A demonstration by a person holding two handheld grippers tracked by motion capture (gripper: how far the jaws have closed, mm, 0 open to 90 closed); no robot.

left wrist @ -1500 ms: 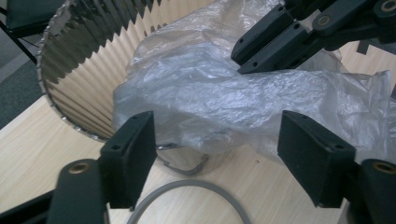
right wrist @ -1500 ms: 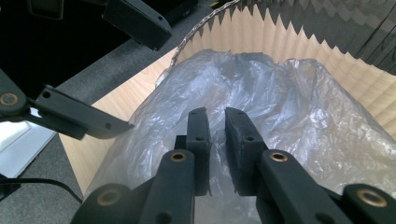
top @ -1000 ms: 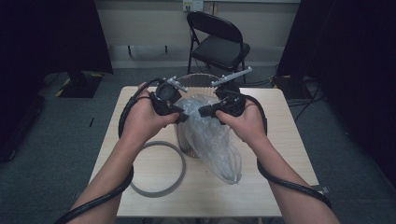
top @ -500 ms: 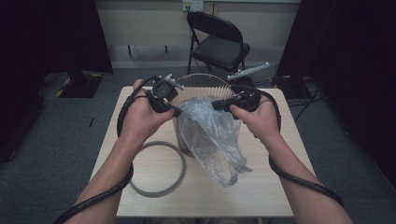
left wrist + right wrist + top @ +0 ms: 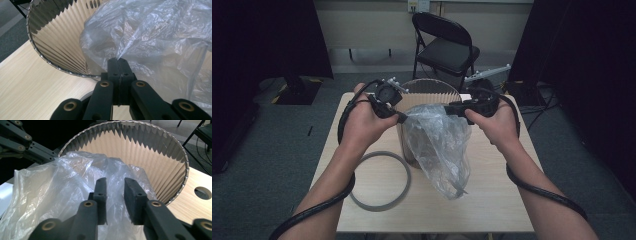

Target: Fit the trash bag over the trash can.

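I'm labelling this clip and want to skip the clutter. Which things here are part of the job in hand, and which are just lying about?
Part of the job:
- clear plastic bag
- pleated bin
- left gripper, shut on the bag's edge
- right gripper, jaws just opened, bag film between them

Just lying about:
- grey ring on the table
- folding chair behind

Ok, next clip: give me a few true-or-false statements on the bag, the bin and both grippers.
1. The left gripper is shut on the clear plastic bag. True.
2. The right gripper is clamped tight on the bag. False: a gap shows between its fingers, which have just been opening.
3. The grey ring sits on the pleated round bin. False: it lies on the wooden table.
4. A black folding chair stands behind the table. True.
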